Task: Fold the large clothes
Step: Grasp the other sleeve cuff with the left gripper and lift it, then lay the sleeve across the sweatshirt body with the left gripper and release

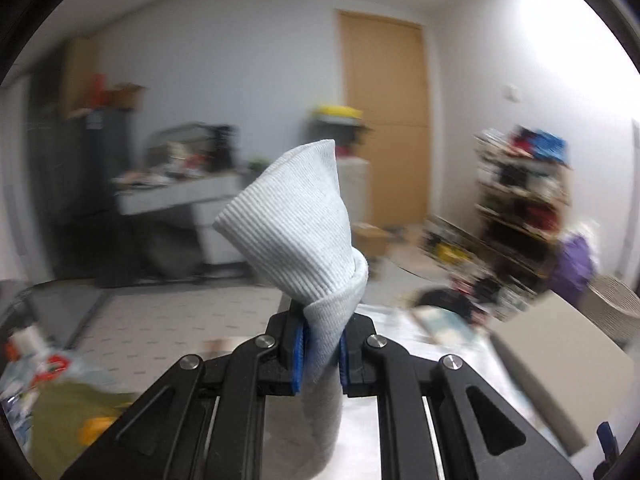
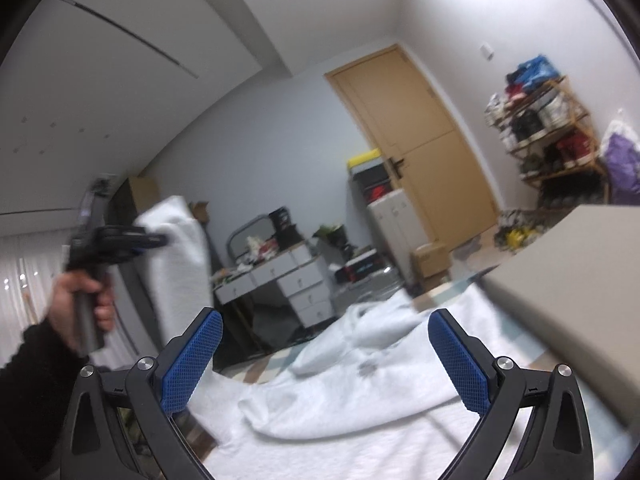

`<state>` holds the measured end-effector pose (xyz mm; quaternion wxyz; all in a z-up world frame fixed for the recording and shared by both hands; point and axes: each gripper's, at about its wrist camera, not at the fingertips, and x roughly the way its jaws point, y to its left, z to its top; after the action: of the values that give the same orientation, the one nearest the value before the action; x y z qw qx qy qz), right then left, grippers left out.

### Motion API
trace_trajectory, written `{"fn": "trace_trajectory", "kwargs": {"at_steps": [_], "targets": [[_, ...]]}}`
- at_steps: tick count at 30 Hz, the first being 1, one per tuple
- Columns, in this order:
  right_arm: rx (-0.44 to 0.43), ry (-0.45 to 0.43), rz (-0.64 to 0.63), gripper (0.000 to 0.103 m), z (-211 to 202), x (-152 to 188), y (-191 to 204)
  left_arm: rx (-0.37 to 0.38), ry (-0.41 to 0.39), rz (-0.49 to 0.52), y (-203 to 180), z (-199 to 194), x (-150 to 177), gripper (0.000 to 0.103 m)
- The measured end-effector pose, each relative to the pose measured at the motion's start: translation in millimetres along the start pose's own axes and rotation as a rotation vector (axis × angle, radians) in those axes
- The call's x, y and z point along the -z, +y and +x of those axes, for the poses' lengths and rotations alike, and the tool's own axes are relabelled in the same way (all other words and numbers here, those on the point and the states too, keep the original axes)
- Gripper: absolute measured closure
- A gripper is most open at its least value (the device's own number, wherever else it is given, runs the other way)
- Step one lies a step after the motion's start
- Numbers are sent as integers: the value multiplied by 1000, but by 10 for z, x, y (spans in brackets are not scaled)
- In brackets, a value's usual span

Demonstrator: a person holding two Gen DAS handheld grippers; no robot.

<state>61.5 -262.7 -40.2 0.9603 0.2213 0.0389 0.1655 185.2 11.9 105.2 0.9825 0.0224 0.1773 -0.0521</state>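
A large white garment (image 2: 360, 396) lies crumpled on the bed. Its ribbed cuff (image 1: 296, 224) sticks up out of my left gripper (image 1: 320, 344), whose blue pads (image 1: 297, 356) are shut on the fabric. In the right wrist view that left gripper (image 2: 152, 240) is raised at the left, held by a hand (image 2: 80, 308) in a dark sleeve. A blurred stretch of the white cloth (image 2: 176, 252) hangs from it. My right gripper (image 2: 325, 320) is open above the garment on the bed, and nothing sits between its blue pads (image 2: 192, 364).
A beige headboard panel (image 2: 568, 280) runs along the right of the bed. Beyond the bed stand a grey desk with drawers (image 2: 288, 280), a wooden door (image 2: 420, 140) and a cluttered shelf (image 2: 552, 132). Loose items and an olive cloth (image 1: 68, 404) lie at the lower left.
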Motion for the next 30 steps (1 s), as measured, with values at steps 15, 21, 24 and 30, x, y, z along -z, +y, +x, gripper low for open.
{"fn": "trace_trajectory", "kwargs": {"at_steps": [15, 21, 24, 30], "targets": [[229, 17, 17, 0, -318, -198, -632, 276, 446, 228, -1872, 1821, 1479, 96], [254, 82, 31, 0, -198, -138, -735, 544, 685, 130, -1754, 1910, 1605, 57], [258, 110, 18, 0, -104, -141, -729, 669, 647, 46, -1374, 1575, 1350, 32], [207, 188, -82, 0, 225, -337, -497, 415, 480, 129, -387, 1017, 1283, 25]]}}
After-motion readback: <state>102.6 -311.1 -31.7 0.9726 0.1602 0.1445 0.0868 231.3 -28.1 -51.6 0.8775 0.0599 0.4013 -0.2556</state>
